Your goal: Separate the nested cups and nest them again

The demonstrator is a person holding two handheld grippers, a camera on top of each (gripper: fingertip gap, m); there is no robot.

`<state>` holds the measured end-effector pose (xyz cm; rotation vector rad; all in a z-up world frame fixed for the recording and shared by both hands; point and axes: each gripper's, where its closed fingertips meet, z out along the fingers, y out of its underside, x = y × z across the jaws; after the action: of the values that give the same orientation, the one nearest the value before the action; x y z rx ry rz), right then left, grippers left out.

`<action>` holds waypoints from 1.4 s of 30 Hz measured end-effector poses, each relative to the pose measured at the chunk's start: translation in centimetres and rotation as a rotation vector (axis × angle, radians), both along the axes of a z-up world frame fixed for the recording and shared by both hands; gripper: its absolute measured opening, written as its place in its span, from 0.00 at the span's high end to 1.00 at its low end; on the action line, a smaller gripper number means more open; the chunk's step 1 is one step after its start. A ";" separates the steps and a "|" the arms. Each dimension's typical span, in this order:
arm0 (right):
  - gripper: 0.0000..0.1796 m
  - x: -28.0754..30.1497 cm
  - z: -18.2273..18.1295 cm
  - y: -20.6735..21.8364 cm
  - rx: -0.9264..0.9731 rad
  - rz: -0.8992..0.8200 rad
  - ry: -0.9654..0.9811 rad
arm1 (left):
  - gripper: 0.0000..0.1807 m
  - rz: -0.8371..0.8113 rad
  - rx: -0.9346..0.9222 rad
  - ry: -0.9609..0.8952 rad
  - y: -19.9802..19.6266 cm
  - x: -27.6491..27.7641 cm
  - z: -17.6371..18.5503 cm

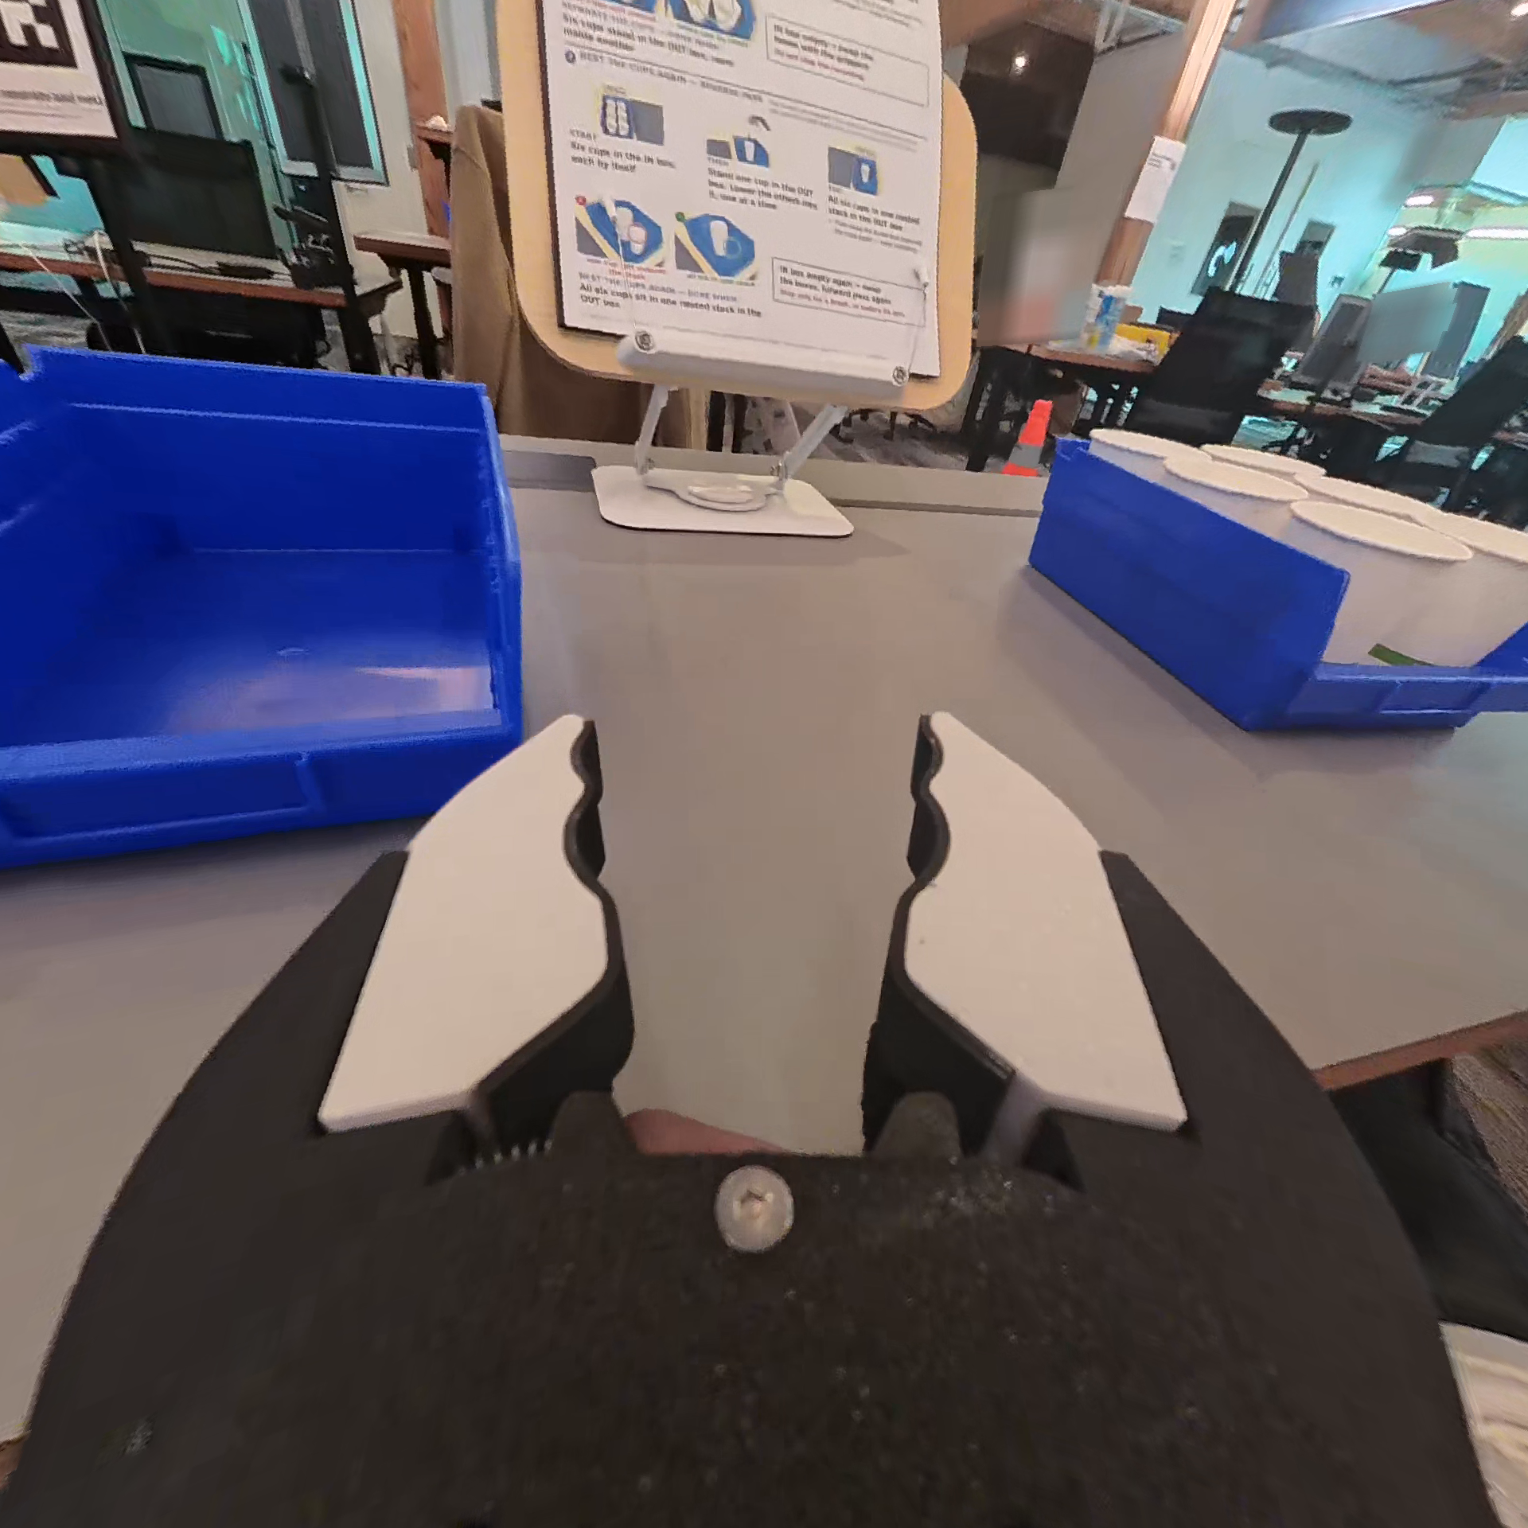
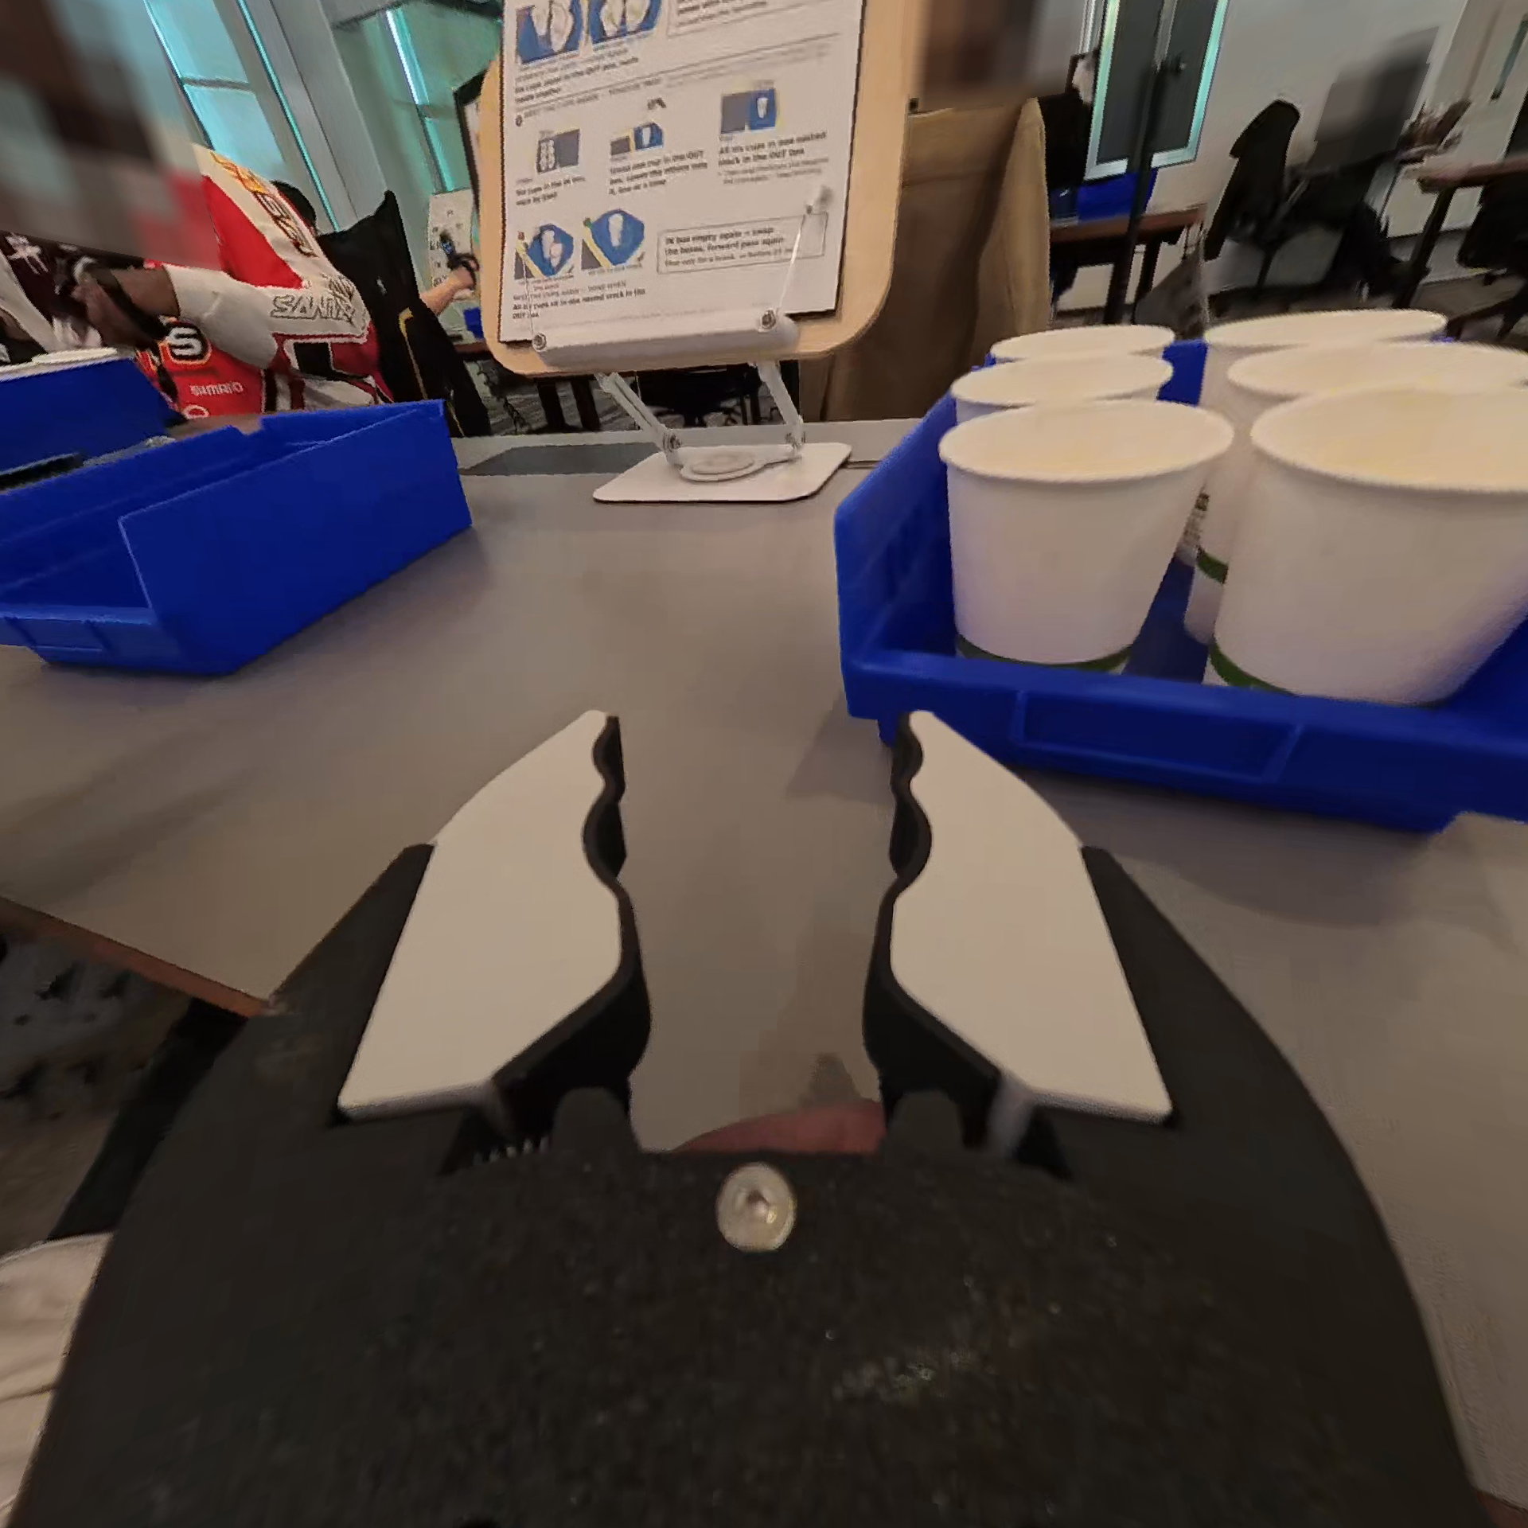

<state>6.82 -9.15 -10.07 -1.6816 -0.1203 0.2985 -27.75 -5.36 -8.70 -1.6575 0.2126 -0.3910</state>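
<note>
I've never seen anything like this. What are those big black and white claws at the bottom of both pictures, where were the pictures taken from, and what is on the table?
Each claw is a hand-held two-finger gripper, one in each of a person's hands, with a camera on it looking forward along the fingers. One picture comes from the left gripper, the other from the right gripper. Both are open and hold nothing, hovering over a grey table. On the table's left stands an empty blue bin. On the right, another blue bin holds six white paper cups, standing separately. Between the bins, at the back, a stand props up an instruction sheet.
</note>
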 end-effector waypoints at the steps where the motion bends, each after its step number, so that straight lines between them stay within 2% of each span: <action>1: 0.66 0.3 0.0 -0.2 0.010 -0.005 0.009 | 0.60 -0.005 0.004 -0.003 -0.1 0.1 0.2; 6: 0.65 2.3 -0.1 -0.1 0.040 -0.093 -0.140 | 0.61 -0.019 -0.010 0.028 0.3 0.4 -0.8; 15: 0.66 3.0 -0.2 0.3 0.041 -0.126 -0.105 | 0.61 -0.084 -0.073 0.051 0.6 2.7 -2.2; 17: 0.66 4.2 -0.5 0.7 0.012 -0.167 -0.081 | 0.61 -0.187 -0.092 0.070 0.4 6.9 -1.9; 20: 0.67 7.5 -0.5 0.8 -0.017 -0.266 -0.066 | 0.62 -0.364 -0.146 0.201 -0.1 15.9 -2.2; 22: 0.68 9.9 -0.9 0.9 -0.047 -0.326 -0.067 | 0.66 -0.428 -0.121 0.255 0.6 21.9 -2.1; 25: 0.67 13.1 -1.3 1.5 -0.087 -0.401 -0.095 | 0.66 -0.454 -0.128 0.312 3.2 29.5 -2.5; 30: 0.68 17.9 -1.3 5.3 -0.137 -0.446 -0.123 | 0.66 -0.364 -0.196 0.246 7.6 34.8 -3.6; 35: 0.69 20.1 -1.8 8.9 -0.188 -0.439 -0.112 | 0.68 -0.301 -0.236 0.193 9.3 35.7 -4.6; 42: 0.76 20.2 -2.7 10.4 -0.219 -0.401 -0.022 | 0.77 -0.258 -0.283 0.190 10.8 36.7 -4.9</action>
<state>27.02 1.25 -12.73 -1.8802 0.2408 -0.0102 8.99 5.45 -13.60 -1.9549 0.5369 -0.4746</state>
